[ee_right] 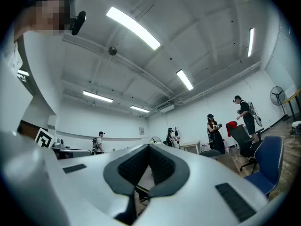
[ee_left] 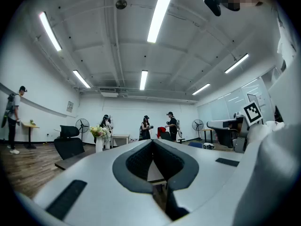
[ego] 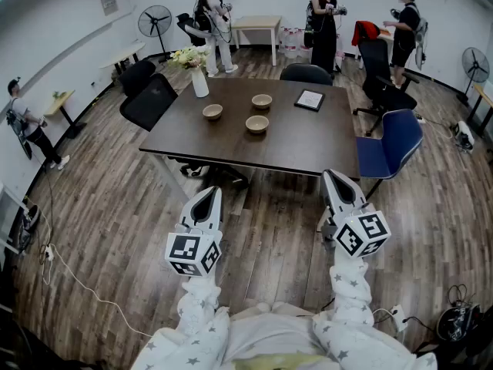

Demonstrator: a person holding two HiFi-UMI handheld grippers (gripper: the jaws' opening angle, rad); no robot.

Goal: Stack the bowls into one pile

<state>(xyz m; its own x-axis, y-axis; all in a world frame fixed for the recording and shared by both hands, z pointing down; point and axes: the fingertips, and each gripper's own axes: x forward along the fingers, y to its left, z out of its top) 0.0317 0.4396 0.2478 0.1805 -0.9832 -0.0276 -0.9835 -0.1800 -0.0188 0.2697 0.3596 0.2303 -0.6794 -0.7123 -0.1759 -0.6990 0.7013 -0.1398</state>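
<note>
The left gripper (ego: 209, 194) and right gripper (ego: 333, 177) are both shut tight, holding nothing. Three bowls (ego: 212, 112) (ego: 262, 101) (ego: 257, 124) sit apart on the table (ego: 308, 149), well ahead of the fingers.

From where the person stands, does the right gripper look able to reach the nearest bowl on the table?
Probably not yet: the right gripper hangs over open floor, short of the table, and the bowl sits mid-table. Nothing blocks a step forward.

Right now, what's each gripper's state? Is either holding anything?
Left gripper: closed, holding nothing.
Right gripper: closed, holding nothing.
</note>
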